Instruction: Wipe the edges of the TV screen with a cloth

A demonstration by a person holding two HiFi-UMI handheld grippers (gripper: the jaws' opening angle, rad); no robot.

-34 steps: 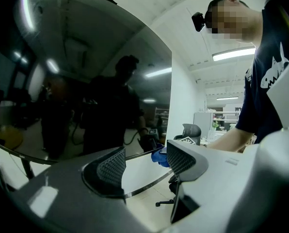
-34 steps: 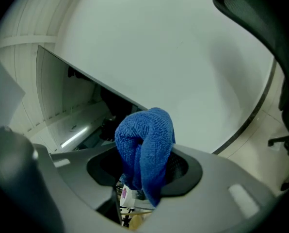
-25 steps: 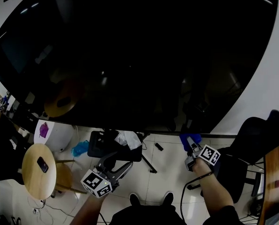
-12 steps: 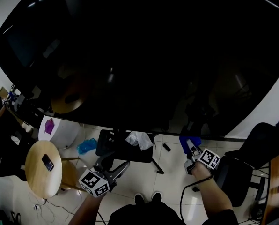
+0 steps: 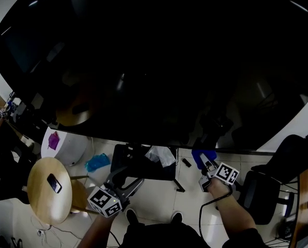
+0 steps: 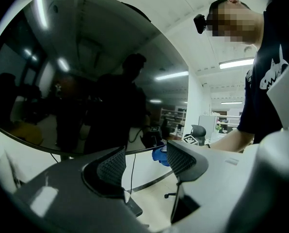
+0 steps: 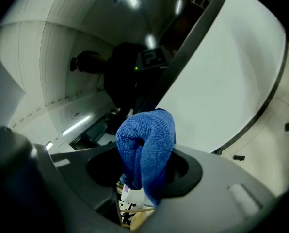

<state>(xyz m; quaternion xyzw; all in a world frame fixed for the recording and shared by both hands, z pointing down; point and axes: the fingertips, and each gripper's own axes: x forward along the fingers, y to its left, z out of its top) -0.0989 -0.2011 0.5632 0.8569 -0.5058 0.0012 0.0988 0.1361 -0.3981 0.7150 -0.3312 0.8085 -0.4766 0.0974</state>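
The big dark TV screen (image 5: 154,61) fills most of the head view, and its lower edge (image 5: 236,149) runs across above the floor. My right gripper (image 5: 205,166) is shut on a folded blue cloth (image 5: 202,156), which touches that lower edge right of centre. In the right gripper view the blue cloth (image 7: 147,147) bulges out between the jaws of the right gripper (image 7: 145,171), against the dark bezel (image 7: 183,57). My left gripper (image 5: 129,177) hangs lower and to the left, open and holding nothing. In the left gripper view the left gripper (image 6: 145,163) has bare pads, with the cloth (image 6: 159,154) beyond them.
Under the screen stands a black stand base (image 5: 138,164) with white cloth (image 5: 162,155) on it. At left are a round wooden stool (image 5: 43,195) carrying a phone (image 5: 54,183), a white bin (image 5: 66,148) and a blue item (image 5: 97,162). A black office chair (image 5: 265,190) stands at right.
Both grippers have slid left along the screen's lower edge, the right one keeping the cloth on it. The head view has shifted with them, so the stand and stool sit further right.
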